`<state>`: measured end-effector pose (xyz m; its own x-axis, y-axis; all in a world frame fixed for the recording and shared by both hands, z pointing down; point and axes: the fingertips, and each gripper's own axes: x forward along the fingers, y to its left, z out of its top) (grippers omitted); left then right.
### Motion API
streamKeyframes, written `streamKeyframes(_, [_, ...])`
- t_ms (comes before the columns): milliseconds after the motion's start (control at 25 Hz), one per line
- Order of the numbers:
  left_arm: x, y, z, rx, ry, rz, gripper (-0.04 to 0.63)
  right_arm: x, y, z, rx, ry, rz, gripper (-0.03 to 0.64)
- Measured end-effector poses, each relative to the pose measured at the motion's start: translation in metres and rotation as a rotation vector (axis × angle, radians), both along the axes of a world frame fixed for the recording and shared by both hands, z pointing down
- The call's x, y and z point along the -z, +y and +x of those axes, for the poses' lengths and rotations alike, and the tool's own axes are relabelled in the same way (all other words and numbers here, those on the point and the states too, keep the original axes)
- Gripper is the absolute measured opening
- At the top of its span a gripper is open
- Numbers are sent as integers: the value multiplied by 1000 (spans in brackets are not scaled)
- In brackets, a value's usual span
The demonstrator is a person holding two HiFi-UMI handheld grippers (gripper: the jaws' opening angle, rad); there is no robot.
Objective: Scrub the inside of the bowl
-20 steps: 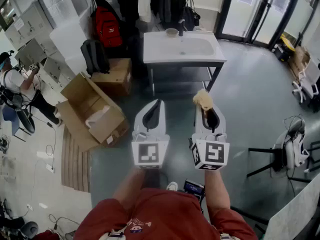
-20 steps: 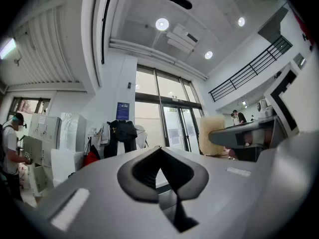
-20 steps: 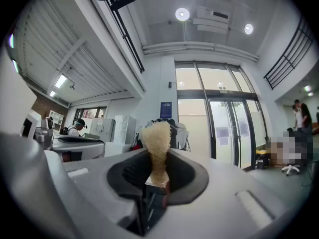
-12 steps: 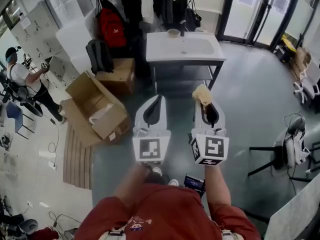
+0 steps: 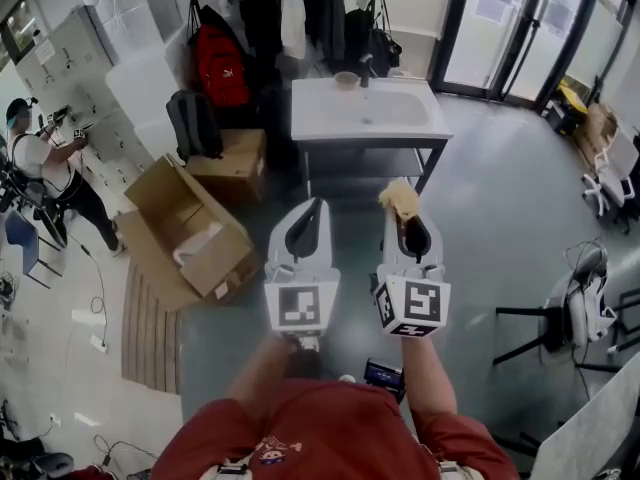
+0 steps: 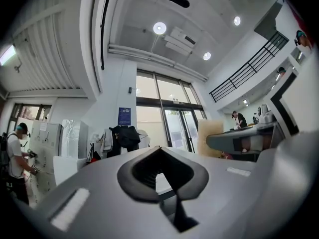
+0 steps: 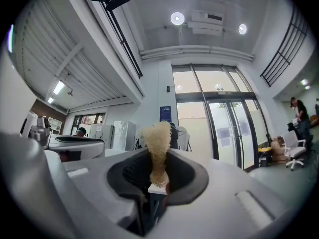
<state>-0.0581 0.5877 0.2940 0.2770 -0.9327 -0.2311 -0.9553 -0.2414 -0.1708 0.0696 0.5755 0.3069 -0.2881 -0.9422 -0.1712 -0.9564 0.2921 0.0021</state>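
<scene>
Grippers up close, bowl way off at the sink

Left gripper [image 5: 314,206] is pinched closed on nothing. Right gripper [image 5: 406,215] next to it clamps a yellowish scrubber [image 5: 399,197] that pokes out past its fingertips. Bowl [image 5: 345,78] sits well ahead of both, at the back edge of the white sink table [image 5: 318,110], just beside the faucet [image 5: 362,68].

The right gripper [image 7: 158,185] has its jaws clamped on a tan sponge [image 7: 157,146], which stands upright before glass doors [image 7: 222,128].
</scene>
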Motion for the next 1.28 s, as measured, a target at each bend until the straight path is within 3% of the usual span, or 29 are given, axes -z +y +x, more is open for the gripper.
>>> streamKeyframes(600, [-3,-106,-65,-35,24,-11,5,-2,-106,-64,-33,-10,-15,77])
streamKeyframes(960, [-5,-145,-97,-50,50,-16,5,-2,-139,-92,-47,-6,-2,77])
streamKeyframes(1280, [-11,-185,-83,-72,49,-16,5,-8,-175,-77,-66,-1,1,77])
